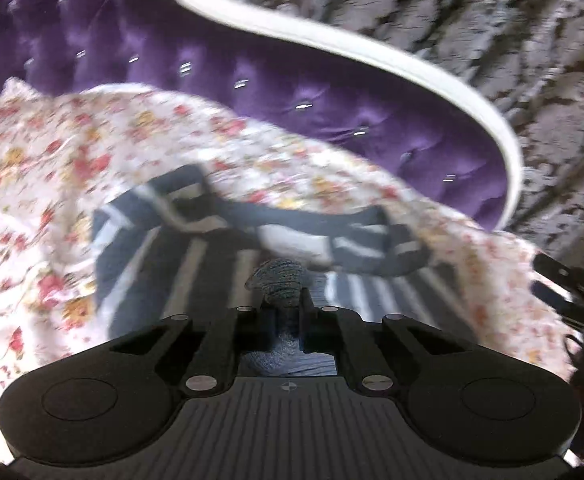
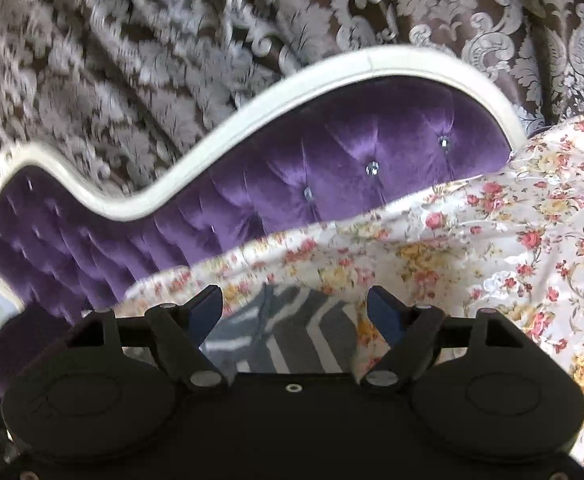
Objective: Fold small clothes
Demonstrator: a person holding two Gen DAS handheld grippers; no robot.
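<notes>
- Left wrist view shows the striped garment (image 1: 195, 264), grey and white, lying rumpled on the flowered sheet (image 1: 51, 168) with one band of it twisted across the top.
- It looks light, soft and limp, a thin knit by its look; it should sag and bunch wherever it is not supported, and a single pinch will lift only a peak of cloth.
- The left gripper (image 1: 277, 284) has its jaws together on a bunched bit of that knit, which pokes up as a small tuft between the fingers, so a hold is already made near the garment's near edge.
- A better hold for folding, I judge, is a hem or corner, with the second grip on the matching corner so the cloth hangs flat and not twisted.
- Right wrist view has the right gripper (image 2: 294, 308) with jaws wide apart and nothing between them, poised just above the striped cloth.
- The blue fingertips (image 2: 384, 312) do not touch the cloth as far as can be told.
- The sheet is loose too, and a deep pinch could catch it along with the garment.
- Beyond lie the purple headboard (image 2: 332, 176) with its white frame (image 2: 219, 136) and a patterned curtain (image 2: 131, 40).
</notes>
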